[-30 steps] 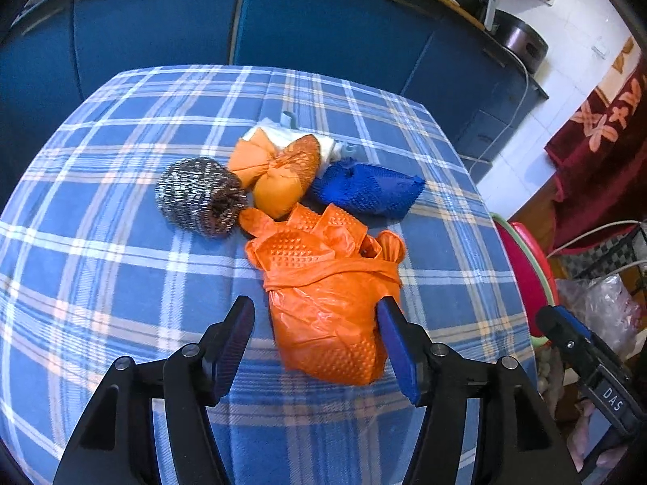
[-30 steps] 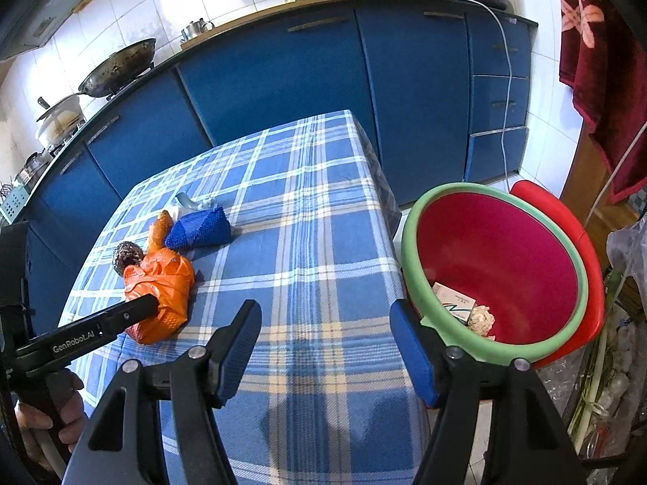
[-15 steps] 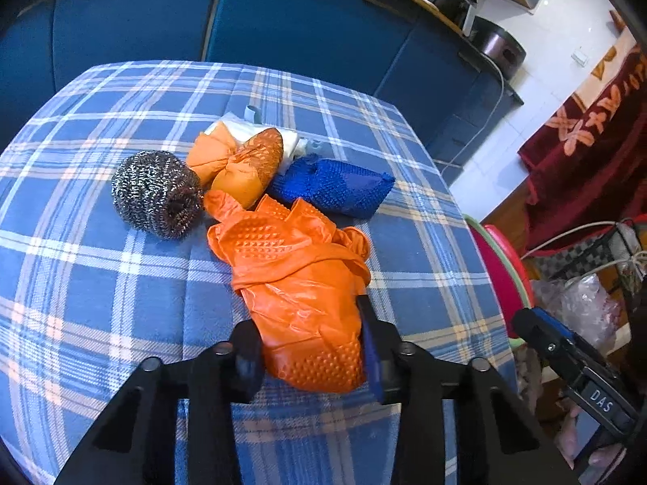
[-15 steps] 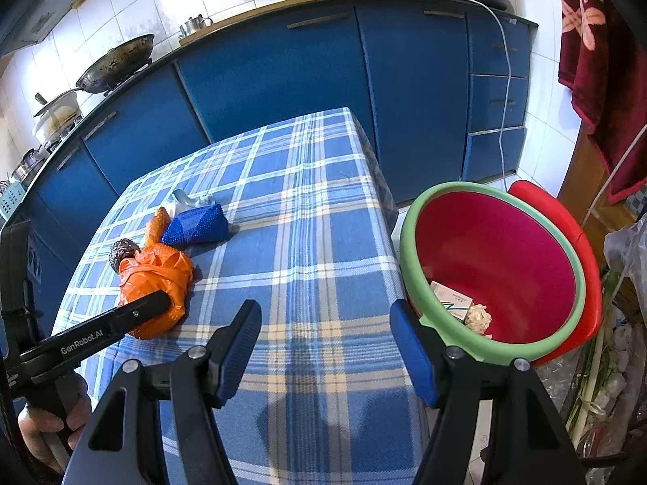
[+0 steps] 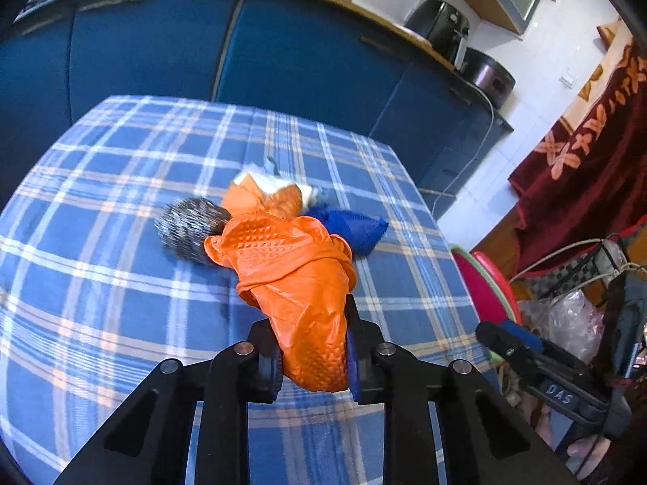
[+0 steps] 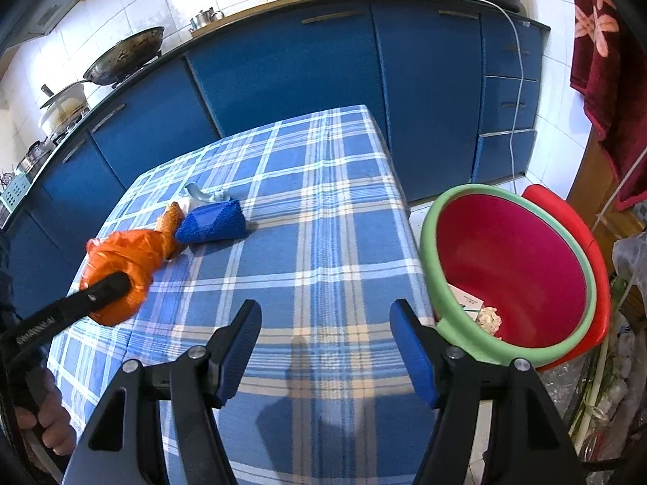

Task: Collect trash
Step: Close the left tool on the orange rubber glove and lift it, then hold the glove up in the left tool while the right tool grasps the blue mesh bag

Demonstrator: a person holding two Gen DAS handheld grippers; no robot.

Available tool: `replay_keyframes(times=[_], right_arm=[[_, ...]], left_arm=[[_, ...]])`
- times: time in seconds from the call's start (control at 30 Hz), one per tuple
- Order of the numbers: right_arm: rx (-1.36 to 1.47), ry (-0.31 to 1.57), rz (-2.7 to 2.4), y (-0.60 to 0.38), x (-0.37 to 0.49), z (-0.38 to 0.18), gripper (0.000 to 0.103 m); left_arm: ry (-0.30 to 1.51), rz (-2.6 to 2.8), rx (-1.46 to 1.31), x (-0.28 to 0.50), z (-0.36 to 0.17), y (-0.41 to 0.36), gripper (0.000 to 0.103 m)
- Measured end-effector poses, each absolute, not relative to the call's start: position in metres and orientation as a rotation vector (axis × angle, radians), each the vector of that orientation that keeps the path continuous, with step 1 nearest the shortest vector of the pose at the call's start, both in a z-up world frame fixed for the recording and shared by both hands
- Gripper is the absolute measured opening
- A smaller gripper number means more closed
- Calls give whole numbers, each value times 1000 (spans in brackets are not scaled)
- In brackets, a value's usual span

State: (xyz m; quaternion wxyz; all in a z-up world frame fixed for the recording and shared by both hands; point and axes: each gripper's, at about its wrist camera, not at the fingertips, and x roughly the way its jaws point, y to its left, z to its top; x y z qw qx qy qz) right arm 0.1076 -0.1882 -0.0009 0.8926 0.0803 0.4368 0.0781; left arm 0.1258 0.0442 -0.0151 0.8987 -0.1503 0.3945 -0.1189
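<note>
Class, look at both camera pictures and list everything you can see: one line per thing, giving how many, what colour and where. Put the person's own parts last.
Orange plastic bag: one, orange, clamped in the left gripper over the table.
Scouring ball: one, silver, on the table behind the bag.
Blue pouch: one, blue, on the table past the bag.
Small orange bundle: one, orange and white, behind the scouring ball.
Tablecloth: one, blue check, covering the table.
Basin: one, red with a green rim, beside the table, with bits of paper inside.
Cupboards: a row, blue, behind the table.
Wok: one, dark, on the counter.
Left gripper: one, black, fingers closed on the bag.
Right gripper: one, black with blue pads, open, holding nothing.
Hand: one, holding the left gripper's handle.
</note>
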Motion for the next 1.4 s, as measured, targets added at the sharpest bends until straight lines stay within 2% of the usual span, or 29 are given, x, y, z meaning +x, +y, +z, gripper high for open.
replay_keyframes(times=[0.43, 0.83, 1.4], right_arm=[[138, 904, 206, -158, 127, 3, 73], [127, 895, 293, -110, 161, 5, 87], [157, 946, 291, -82, 208, -28, 89]], left_arm=[[742, -142, -346, 126, -2, 91, 24], [729, -63, -375, 128, -12, 120, 24], [734, -89, -407, 134, -20, 126, 24]])
